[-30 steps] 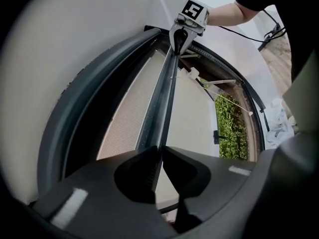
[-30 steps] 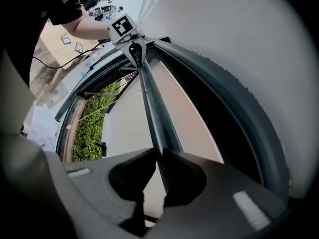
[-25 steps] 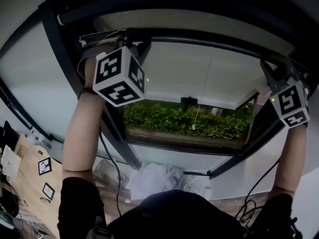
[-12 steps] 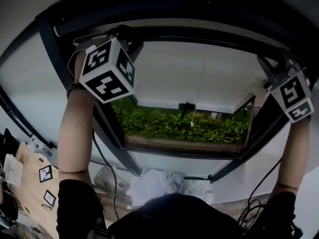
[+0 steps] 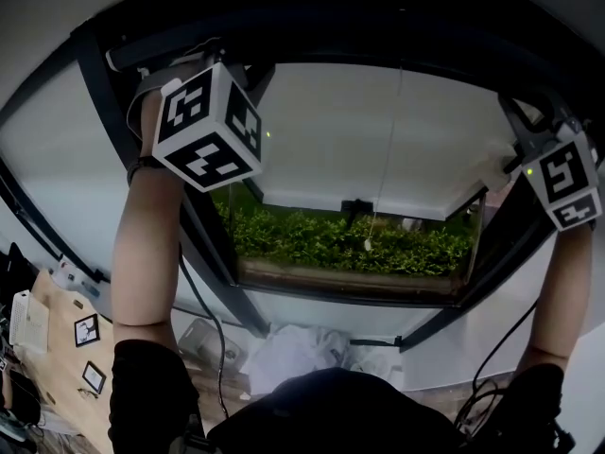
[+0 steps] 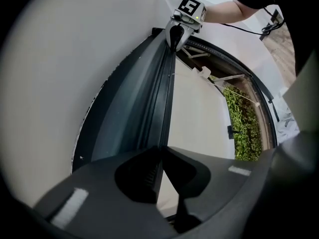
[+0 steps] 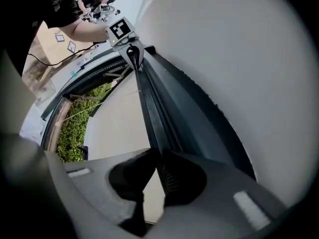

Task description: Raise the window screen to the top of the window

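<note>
Window screen [image 5: 378, 130]: left gripper [image 6: 160, 156] and right gripper [image 7: 158, 156] clench its top edge; open gap below shows greenery [image 5: 331, 239].

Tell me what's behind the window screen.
Below the lower edge of the window screen, green shrubs show outside. The white sheet itself is opaque, so whatever lies directly behind it is covered.

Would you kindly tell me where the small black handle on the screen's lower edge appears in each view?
Head view: handle at centre, on the lower edge of the screen, above the hedge.
Left gripper view: handle right of centre, beside the hedge.
Right gripper view: handle at lower left, beside the hedge.
Shared landmark: the green hedge outside.
</note>
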The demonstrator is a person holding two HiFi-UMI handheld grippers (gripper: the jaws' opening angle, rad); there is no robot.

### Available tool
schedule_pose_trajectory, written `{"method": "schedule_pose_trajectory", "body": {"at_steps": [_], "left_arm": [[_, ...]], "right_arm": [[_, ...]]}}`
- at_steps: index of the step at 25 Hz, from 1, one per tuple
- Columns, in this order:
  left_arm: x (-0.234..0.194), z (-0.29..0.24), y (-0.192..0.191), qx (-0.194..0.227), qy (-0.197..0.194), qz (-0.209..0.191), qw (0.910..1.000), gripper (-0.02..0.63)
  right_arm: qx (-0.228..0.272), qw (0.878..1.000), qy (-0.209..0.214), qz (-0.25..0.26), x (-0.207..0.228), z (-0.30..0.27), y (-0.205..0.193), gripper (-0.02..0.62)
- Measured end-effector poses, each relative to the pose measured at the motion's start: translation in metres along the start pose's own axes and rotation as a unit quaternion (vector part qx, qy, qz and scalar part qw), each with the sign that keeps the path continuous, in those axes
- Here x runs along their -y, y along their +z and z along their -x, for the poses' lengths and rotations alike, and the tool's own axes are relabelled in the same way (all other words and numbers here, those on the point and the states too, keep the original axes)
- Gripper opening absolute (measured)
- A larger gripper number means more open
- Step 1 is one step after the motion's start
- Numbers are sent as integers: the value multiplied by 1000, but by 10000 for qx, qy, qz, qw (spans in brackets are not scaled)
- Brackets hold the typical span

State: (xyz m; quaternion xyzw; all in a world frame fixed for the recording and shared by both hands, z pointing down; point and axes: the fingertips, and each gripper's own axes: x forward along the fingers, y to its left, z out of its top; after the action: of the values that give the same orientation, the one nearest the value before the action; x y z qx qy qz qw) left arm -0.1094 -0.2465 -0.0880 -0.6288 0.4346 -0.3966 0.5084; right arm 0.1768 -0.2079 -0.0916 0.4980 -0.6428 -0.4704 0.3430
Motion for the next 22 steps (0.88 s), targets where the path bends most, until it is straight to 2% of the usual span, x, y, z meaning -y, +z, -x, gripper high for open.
{"method": "schedule_pose_trajectory", "body": {"at_steps": [2,5,9,11,14,16,19,22], "left_arm": [[-2,1,1,11,140,-85,9999,35],[-6,1,2,47,604,-263,9978,35],[-7,2,2,123,1547,-602,9861,27],[-8,3,2,197,1882,-587,9802,30],[-8,7,3,242,2129,-327,9762,41],[-10,9,3,257,2272,-105,9735,46],[-11,11,1,400,2482,341,9673,56],[-5,12,0,659,2499,921,9616,67]], "right_arm": [[-15,9997,-216,86,2,0,1,44],[44,9974,-678,245,5,0,1,46],[254,9861,-1539,572,7,1,1,46],[246,9822,-1780,543,8,2,1,49],[274,9802,-1957,129,9,5,-1,54],[499,9772,-2064,-46,12,8,3,57],[752,9720,-2209,-261,8,15,11,57],[839,9719,-2151,-452,-2,19,12,57]]}}
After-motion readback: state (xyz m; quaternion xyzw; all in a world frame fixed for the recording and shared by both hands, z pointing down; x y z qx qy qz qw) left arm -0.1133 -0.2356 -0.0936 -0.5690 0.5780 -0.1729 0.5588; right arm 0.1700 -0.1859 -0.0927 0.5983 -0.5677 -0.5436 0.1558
